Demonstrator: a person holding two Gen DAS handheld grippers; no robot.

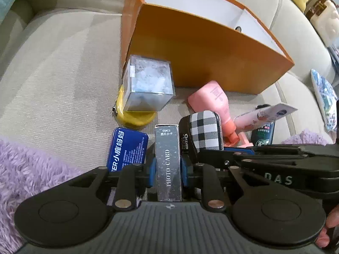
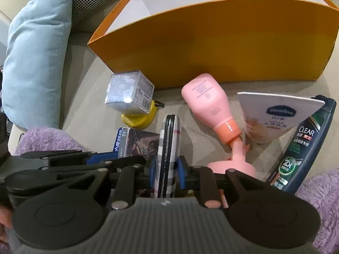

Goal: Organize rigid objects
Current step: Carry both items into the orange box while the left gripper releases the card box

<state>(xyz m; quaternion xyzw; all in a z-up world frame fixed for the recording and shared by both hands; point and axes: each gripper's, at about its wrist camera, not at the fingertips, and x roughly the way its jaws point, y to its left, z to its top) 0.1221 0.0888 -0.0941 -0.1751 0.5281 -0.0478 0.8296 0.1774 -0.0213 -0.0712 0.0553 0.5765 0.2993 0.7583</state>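
My left gripper (image 1: 168,169) is shut on a grey "PHOTO CARD" box (image 1: 168,158), held upright between its blue pads. My right gripper (image 2: 167,170) is shut on a flat plaid case (image 2: 168,148), held on edge; the case also shows in the left wrist view (image 1: 206,130). An open orange box (image 1: 201,48) with a white inside stands behind on the sofa; it also shows in the right wrist view (image 2: 211,40). A blue tin (image 1: 128,148) lies beside the card box.
A clear cube box (image 1: 148,82) rests on a yellow tape measure (image 1: 135,118). A pink bottle (image 2: 209,103), a Vaseline tube (image 2: 275,114) and a dark Clear shampoo bottle (image 2: 303,146) lie at the right. Purple fluffy blanket (image 1: 25,169) is at the left; a blue cushion (image 2: 36,59) too.
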